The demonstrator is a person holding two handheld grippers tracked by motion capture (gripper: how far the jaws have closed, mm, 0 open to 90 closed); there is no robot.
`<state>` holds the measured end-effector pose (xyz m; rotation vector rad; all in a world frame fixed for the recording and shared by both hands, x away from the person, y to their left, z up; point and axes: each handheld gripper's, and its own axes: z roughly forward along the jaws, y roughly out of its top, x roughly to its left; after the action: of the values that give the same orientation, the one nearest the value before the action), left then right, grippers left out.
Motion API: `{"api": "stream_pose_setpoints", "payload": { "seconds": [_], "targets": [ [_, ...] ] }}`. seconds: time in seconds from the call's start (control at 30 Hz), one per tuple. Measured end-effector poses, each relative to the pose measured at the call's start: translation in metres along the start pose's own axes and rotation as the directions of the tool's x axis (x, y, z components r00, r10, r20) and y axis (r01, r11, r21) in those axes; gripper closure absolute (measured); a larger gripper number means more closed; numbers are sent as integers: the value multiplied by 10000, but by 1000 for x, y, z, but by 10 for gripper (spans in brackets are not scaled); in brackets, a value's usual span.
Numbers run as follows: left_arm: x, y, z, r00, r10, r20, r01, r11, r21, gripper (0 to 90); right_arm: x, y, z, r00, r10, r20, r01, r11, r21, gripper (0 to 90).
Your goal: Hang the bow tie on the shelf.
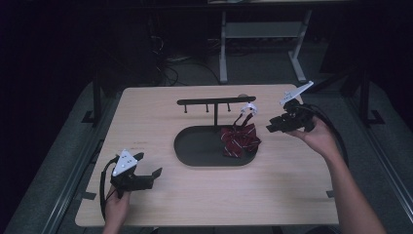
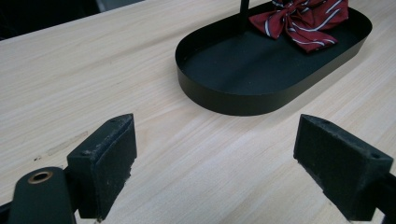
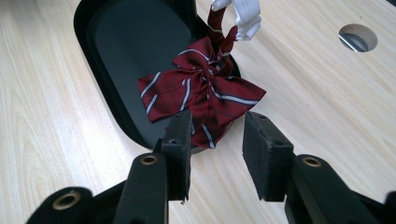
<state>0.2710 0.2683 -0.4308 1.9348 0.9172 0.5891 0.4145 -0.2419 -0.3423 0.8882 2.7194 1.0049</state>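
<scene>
Two grippers: my left gripper [image 2: 215, 158] gapes empty, my right gripper [image 3: 217, 149] stands part-open, nothing pinched
Bow tie [image 3: 201, 95]: just beyond right fingertips, draped over tray [image 3: 112, 51] rim
Handling: I judge it light, floppy; pinch the centre knot

A pale wooden surface [image 1: 204, 195] with rounded corners spans the middle of the frame. Near its centre sits a black oval tray [image 1: 195, 148]. A round hole [image 3: 357, 37] is cut through the wood at upper right.
</scene>
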Motion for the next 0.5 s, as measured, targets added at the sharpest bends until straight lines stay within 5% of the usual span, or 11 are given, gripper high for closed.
{"api": "stream_pose_setpoints", "payload": {
  "seconds": [0.5],
  "targets": [
    [0,0,0,10000,9,-9,-9,10000,-4,130,2,-18,5,9998,190,-104,-189,9997,142,588]
  ]
}}
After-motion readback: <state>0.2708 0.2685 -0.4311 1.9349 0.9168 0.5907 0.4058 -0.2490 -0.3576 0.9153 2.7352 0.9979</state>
